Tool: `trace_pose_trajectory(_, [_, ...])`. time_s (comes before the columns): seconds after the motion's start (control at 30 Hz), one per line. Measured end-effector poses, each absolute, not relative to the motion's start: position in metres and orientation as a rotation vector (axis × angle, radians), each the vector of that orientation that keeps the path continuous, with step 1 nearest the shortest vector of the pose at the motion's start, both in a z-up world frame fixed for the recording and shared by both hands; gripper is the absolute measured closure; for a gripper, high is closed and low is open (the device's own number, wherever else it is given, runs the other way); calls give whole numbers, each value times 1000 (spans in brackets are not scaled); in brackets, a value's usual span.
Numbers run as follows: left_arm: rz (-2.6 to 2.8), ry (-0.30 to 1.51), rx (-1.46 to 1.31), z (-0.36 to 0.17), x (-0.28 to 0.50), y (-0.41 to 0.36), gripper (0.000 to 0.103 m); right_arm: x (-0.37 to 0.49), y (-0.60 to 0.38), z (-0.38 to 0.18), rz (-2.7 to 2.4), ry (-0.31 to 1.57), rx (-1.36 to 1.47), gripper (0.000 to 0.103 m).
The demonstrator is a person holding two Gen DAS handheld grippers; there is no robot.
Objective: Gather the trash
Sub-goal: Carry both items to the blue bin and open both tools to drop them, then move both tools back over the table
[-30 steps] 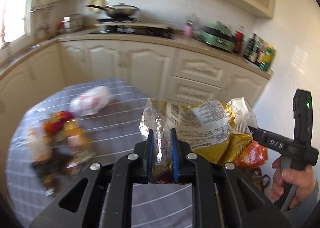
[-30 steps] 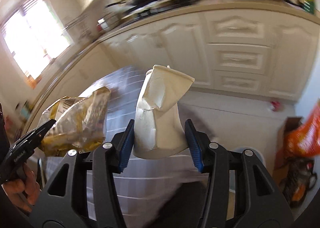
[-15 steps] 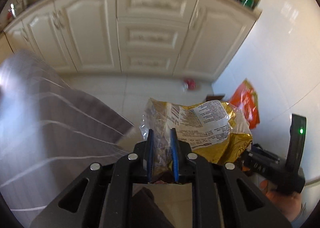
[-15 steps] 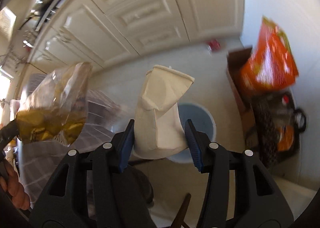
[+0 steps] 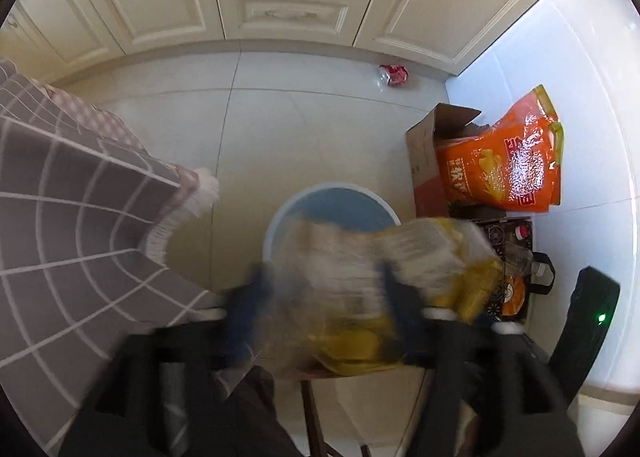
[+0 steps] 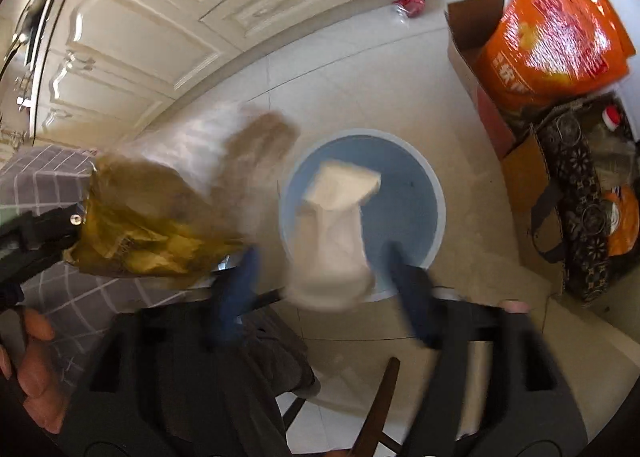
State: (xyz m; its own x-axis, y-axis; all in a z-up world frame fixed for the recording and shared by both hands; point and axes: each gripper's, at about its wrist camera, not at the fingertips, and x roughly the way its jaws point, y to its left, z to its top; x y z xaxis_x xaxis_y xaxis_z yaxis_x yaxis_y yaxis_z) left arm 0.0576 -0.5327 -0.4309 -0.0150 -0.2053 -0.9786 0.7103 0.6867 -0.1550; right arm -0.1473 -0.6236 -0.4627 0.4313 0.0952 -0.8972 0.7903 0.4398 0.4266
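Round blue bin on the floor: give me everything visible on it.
The round blue plastic bin stands upright on the pale tiled floor, open-topped, with a lighter rim and a darker blue inside. No lid shows. In the right wrist view a crumpled white paper bag hangs blurred over its mouth, between the right tongs, whose fingers stand apart. In the left wrist view a blurred yellow plastic snack bag covers its near edge. A brown cardboard box sits beside it, apart.

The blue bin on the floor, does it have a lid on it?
No: in the right wrist view the blue bin stands uncovered, its blue inside showing all round the white paper bag.
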Motion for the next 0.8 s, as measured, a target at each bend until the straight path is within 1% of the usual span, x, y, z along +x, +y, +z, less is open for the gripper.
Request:
trace_pose_trajectory(0.07, [-758,1399,448,-431,58,-530,25,-157,-624,-465,-576,1035,1069,6])
trace_pose_trajectory(0.1, [-758,1399,451,-430,58,-528,20,-159,-623,-465,-587,1035,1074,6])
trace_pose_trajectory(0.13, [-758,1397,452,-430,58,-528,19,-164,-623,-465,-603,1035,1076,6])
trace_pose_trajectory(0.33, [-759,1355,443,-414,55,-521,18,-180,-620,-452,-674,1033,1052,6])
trace_pose_trajectory(0.5, [-779,1304,433,-388,50,-513,18,-181,-618,-435,-682,1009,1021,6])
trace_pose_trajectory(0.8, [-819,1185,374,-328,41,-486,18,-162,-604,-377,-660,932,929,6])
